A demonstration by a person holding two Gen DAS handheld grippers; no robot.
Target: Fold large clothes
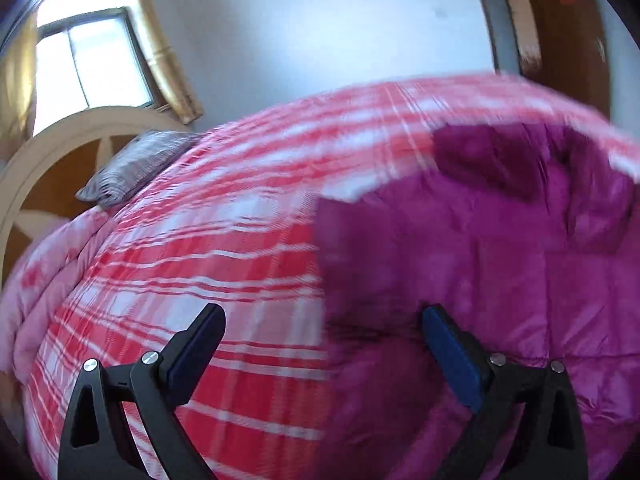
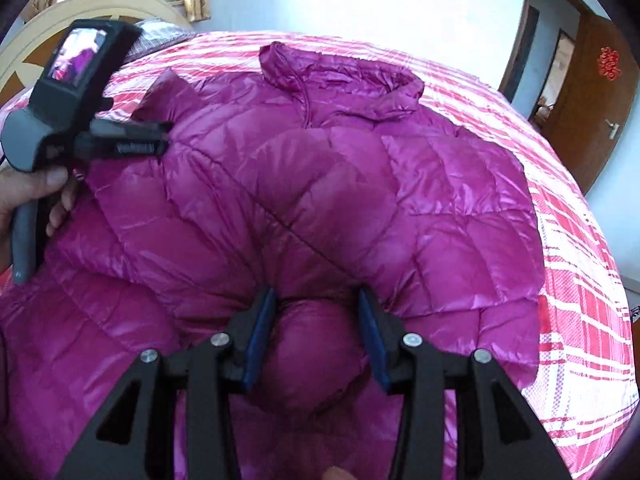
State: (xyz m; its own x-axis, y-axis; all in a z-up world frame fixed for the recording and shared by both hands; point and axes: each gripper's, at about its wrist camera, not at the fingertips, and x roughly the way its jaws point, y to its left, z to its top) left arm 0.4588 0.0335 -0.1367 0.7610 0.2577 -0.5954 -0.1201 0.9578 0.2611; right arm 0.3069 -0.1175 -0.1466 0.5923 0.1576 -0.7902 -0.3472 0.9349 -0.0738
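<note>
Right wrist view: magenta down jacket (image 2: pixel 320 184) spread on the plaid bedspread (image 2: pixel 580 264); right gripper (image 2: pixel 316 312) clenched on a puffy hem fold — lift slowly. Left gripper (image 1: pixel 324 332) released, over the jacket's edge — should bite deep.

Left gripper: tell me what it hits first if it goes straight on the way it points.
Probably the jacket's edge: the left gripper is open, empty, aimed where jacket meets plaid quilt. Blur leaves depth unclear.
</note>
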